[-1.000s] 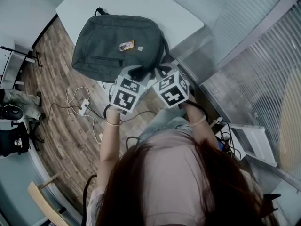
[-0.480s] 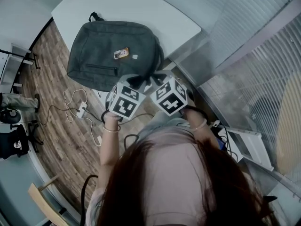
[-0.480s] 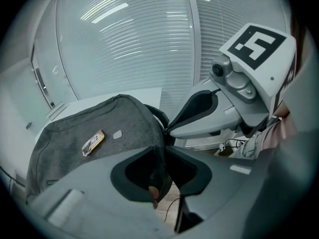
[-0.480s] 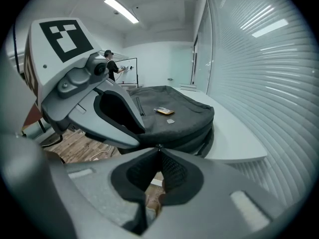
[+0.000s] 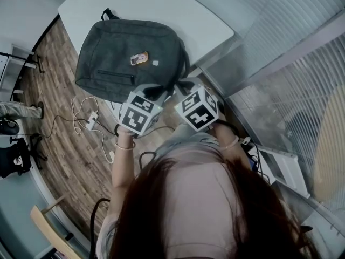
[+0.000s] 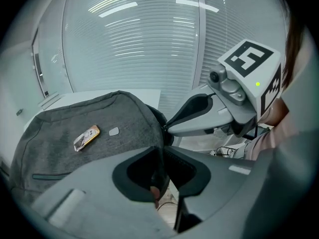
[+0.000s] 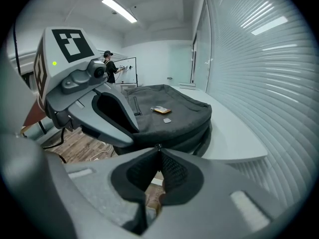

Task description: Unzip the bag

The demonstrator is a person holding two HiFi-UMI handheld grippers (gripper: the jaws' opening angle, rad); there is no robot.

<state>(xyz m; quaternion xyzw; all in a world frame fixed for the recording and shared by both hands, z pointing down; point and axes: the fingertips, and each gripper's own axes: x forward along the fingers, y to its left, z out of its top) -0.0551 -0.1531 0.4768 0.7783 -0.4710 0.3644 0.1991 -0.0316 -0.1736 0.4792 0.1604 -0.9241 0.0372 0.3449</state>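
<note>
My left gripper (image 6: 162, 149) is closing its jaws on the backpack (image 5: 129, 58) edge; my right gripper (image 7: 158, 147) pinches that edge alongside, so unzipping looks next.

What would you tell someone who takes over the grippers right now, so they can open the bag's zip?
Left gripper: jaws closing, with a dark bit of the bag between them, at its near end.
Right gripper: jaws together at that same end; whether they pinch the zip pull, I can't tell.
Bag: lies flat on the white table, with both grippers at its near end.
Done: grippers in place.
Left: no opening shows, so the whole unzipping.
</note>
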